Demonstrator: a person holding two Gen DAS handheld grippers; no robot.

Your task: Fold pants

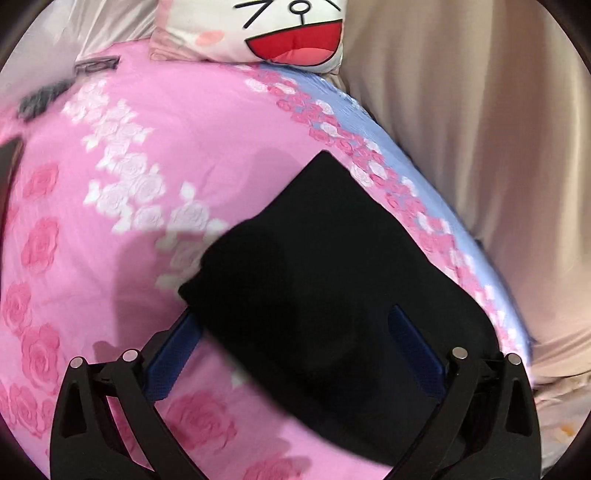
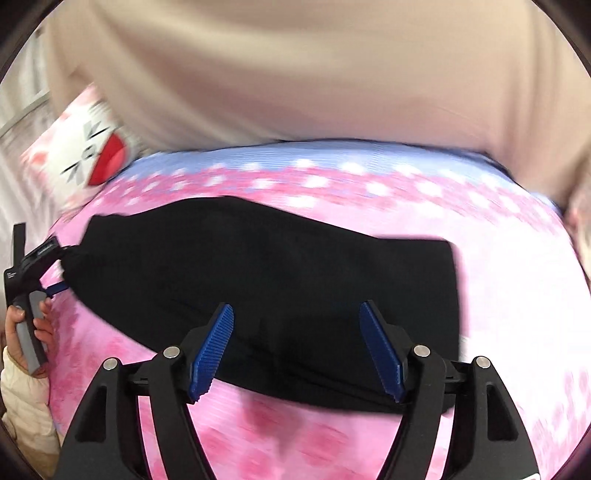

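A bed filled both views, covered by a pink rose-print sheet (image 1: 110, 155) with a pale blue border, a beige curtain (image 1: 480, 110) hanging beyond it and a cartoon-face pillow (image 1: 291, 33) at the head end. The black pants (image 1: 325, 277) lay flat on the sheet as a compact, already folded slab near the blue border, well away from the pillow; judging by the tidy edges, the folding looked largely done.

The left gripper (image 1: 295, 332) hovered at the pants' near corner, its blue pads spread apart with the cloth lying between them but not pinched, probably placed there to take or release that edge. In the right wrist view this same tool appeared at the pants' end nearest the pillow, held by a hand (image 2: 26, 328) in a cream sleeve.

The right gripper (image 2: 297, 350) stood with its jaws apart over the pants' long near edge, gripping nothing, the fabric lying just beyond and beneath its ribbed pads.
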